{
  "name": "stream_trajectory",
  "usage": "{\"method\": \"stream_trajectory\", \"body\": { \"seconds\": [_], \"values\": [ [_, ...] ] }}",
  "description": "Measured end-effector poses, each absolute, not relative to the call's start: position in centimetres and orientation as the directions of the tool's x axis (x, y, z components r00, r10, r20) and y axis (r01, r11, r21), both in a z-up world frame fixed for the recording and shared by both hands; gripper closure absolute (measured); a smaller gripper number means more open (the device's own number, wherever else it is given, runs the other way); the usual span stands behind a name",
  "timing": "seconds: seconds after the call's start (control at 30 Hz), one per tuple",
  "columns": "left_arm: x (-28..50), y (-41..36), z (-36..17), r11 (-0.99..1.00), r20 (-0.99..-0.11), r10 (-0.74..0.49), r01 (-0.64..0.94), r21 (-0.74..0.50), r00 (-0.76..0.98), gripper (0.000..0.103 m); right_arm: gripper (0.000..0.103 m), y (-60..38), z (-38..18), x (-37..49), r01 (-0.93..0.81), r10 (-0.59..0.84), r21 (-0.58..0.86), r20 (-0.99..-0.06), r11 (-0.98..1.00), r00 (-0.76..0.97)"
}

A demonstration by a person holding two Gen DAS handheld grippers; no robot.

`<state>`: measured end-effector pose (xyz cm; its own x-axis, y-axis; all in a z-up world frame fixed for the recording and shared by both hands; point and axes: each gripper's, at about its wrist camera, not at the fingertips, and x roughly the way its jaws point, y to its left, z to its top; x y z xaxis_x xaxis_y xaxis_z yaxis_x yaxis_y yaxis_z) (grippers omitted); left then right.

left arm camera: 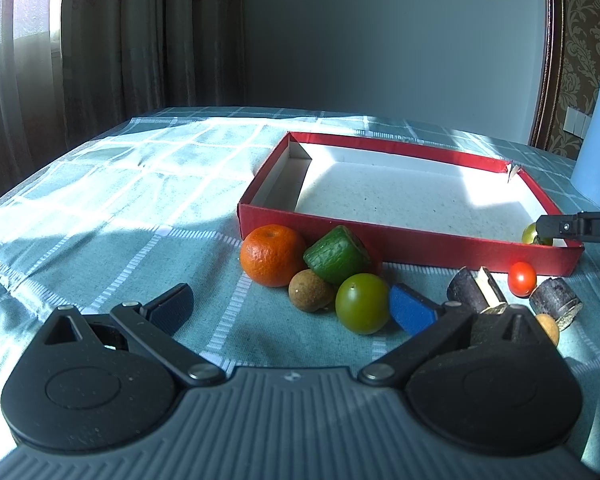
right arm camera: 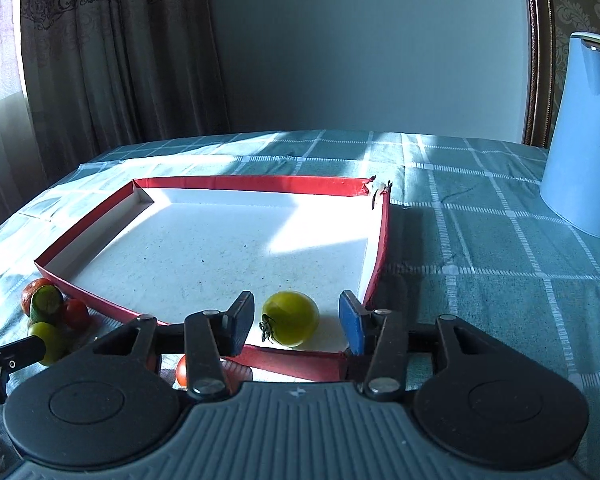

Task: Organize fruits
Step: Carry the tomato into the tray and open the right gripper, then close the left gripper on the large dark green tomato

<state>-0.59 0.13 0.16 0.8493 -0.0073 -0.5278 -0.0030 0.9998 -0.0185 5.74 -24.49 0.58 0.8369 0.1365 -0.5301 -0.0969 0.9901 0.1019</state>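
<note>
In the near right corner of the red tray (right arm camera: 100, 222), lying loose between the parted pads of the right tool (right arm camera: 296, 326), well clear of both: a yellow-green tomato (right arm camera: 290, 318), smooth, stem calyx turned forward, probably just being let go. Outside on the tabletop (left arm camera: 100, 200), hovering wide apart and empty beside the waiting fruit pile (left arm camera: 320, 276): the left tool (left arm camera: 294, 306).
</note>
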Motion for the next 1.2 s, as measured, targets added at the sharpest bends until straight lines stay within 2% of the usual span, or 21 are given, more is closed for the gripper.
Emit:
{"method": "stream_trajectory", "body": {
  "seconds": [0.03,0.1,0.23,0.3,0.5,0.6,0.7,0.83,0.9,0.97,1.1,1.2],
  "values": [
    [-0.6,0.2,0.2,1.000,-0.527,-0.007,-0.004,-0.020,0.850,0.000,0.042,-24.7,0.8,5.1,-0.102,0.147,0.116,-0.514,0.988,0.845],
    [-0.6,0.5,0.2,1.000,-0.530,-0.010,-0.007,-0.030,0.848,0.000,0.036,-24.9,1.3,3.4,-0.076,0.127,0.124,-0.476,0.989,0.870],
    [-1.2,2.1,0.2,0.992,-0.541,-0.101,0.042,-0.119,0.835,0.000,0.035,-25.4,1.3,-0.1,-0.042,0.088,0.112,-0.437,0.993,0.895],
    [-2.1,2.6,0.3,0.990,-0.513,-0.118,0.059,-0.130,0.850,0.000,0.035,-25.9,0.9,-1.7,-0.053,0.092,0.105,-0.416,0.993,0.904],
    [-4.6,1.5,0.8,0.989,-0.423,-0.144,0.141,-0.037,0.895,0.000,0.034,-26.8,-0.3,-2.1,-0.066,0.122,0.145,-0.423,0.987,0.898],
    [-4.3,0.5,1.0,0.986,-0.428,-0.148,0.168,0.009,0.892,0.002,0.034,-26.8,-0.3,-2.3,-0.079,0.137,0.152,-0.418,0.985,0.898],
    [-3.2,-0.6,0.9,0.981,-0.479,-0.156,0.193,0.027,0.864,0.016,0.034,-26.5,-0.3,-2.5,-0.089,0.144,0.150,-0.414,0.985,0.899],
    [-1.3,-1.6,0.4,0.980,-0.541,-0.152,0.198,0.027,0.827,0.022,0.034,-26.4,-0.3,-2.6,-0.098,0.154,0.154,-0.412,0.983,0.898],
    [-0.7,-1.8,0.3,0.981,-0.553,-0.152,0.193,0.016,0.819,0.031,0.034,-26.4,-0.3,-2.6,-0.101,0.156,0.154,-0.411,0.983,0.898],
    [-0.3,-1.7,0.2,0.982,-0.561,-0.156,0.188,-0.002,0.813,0.045,0.034,-26.4,-0.3,-2.6,-0.103,0.159,0.156,-0.410,0.982,0.898],
    [0.0,-1.5,0.1,0.987,-0.567,-0.140,0.160,-0.015,0.811,0.048,0.033,-26.3,-0.3,-2.6,-0.109,0.164,0.155,-0.414,0.982,0.895],
    [0.3,-1.3,-0.1,0.988,-0.581,-0.137,0.152,-0.023,0.802,0.059,0.032,-26.2,-0.4,-2.7,-0.111,0.165,0.151,-0.415,0.982,0.895]
  ]
}}
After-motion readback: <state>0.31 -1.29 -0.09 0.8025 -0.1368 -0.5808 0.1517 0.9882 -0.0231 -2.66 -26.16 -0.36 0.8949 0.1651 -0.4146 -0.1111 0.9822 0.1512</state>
